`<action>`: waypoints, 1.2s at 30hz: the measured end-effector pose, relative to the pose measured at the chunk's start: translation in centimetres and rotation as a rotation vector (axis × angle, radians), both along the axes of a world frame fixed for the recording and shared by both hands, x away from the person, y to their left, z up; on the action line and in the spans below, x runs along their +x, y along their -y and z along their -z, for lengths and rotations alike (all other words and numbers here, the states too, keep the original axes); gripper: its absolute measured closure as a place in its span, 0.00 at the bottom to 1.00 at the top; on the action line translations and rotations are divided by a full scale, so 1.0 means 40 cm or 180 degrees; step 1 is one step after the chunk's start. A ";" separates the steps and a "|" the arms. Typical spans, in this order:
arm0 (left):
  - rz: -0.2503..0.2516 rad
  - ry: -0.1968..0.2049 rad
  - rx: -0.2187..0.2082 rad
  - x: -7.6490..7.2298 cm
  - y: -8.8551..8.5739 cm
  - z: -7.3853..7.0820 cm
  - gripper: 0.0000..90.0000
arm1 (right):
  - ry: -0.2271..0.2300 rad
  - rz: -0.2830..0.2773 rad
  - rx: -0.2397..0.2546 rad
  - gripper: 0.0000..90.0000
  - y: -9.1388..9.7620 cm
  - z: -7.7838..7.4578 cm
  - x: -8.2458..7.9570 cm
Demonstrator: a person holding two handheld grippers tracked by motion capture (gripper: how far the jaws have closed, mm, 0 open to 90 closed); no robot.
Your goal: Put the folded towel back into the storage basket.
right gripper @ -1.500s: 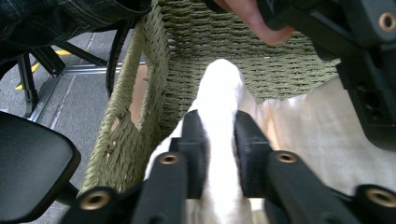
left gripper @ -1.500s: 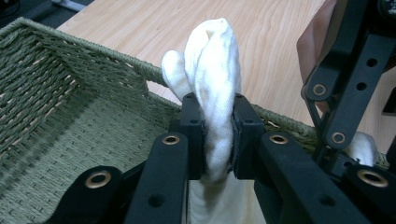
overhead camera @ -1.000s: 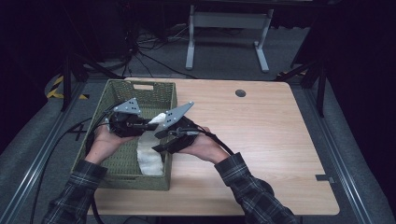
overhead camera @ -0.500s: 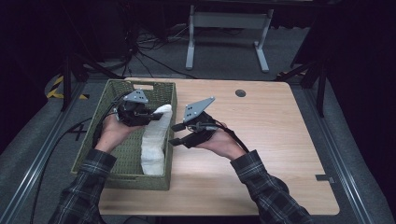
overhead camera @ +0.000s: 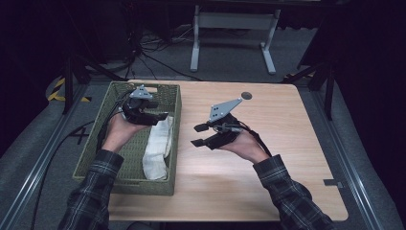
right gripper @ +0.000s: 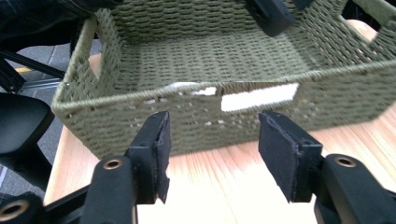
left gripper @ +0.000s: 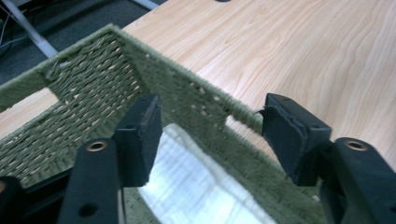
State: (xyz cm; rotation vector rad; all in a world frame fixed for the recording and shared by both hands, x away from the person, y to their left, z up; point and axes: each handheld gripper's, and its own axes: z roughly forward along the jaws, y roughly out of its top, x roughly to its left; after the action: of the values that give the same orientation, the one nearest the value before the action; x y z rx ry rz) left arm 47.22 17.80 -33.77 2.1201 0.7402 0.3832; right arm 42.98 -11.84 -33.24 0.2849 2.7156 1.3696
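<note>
The left gripper (overhead camera: 160, 116) has just been opening its jaws, empty, above the white towel (overhead camera: 158, 146) in the basket (overhead camera: 125, 184). The right gripper (overhead camera: 199, 134) jaws, also opening, hold nothing over the surface (overhead camera: 268, 124).

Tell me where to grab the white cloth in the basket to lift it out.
Grip the white cloth at its upper end, nearest the left gripper, coming straight down from above. It lies long and flat against the green basket's right wall, so that wall blocks a sideways approach.
</note>
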 end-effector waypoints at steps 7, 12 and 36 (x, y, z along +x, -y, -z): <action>0.0042 -0.0103 -0.0110 -0.025 0.045 -0.010 0.32 | 0.0001 0.0081 -0.0052 0.45 0.059 0.004 0.004; 0.0093 -0.0138 -0.0159 -0.048 0.095 -0.021 0.28 | -0.0003 0.0127 -0.0079 0.43 0.108 0.006 0.008; 0.0225 -0.0134 -0.0072 -0.144 0.327 0.004 0.24 | -0.0057 0.0458 -0.0188 0.37 0.331 0.064 -0.014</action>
State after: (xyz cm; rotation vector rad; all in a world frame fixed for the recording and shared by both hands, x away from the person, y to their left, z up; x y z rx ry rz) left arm 41.44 4.72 -33.94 2.1323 0.6883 0.2914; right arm 42.42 -25.09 -35.80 0.4797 2.6842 1.2527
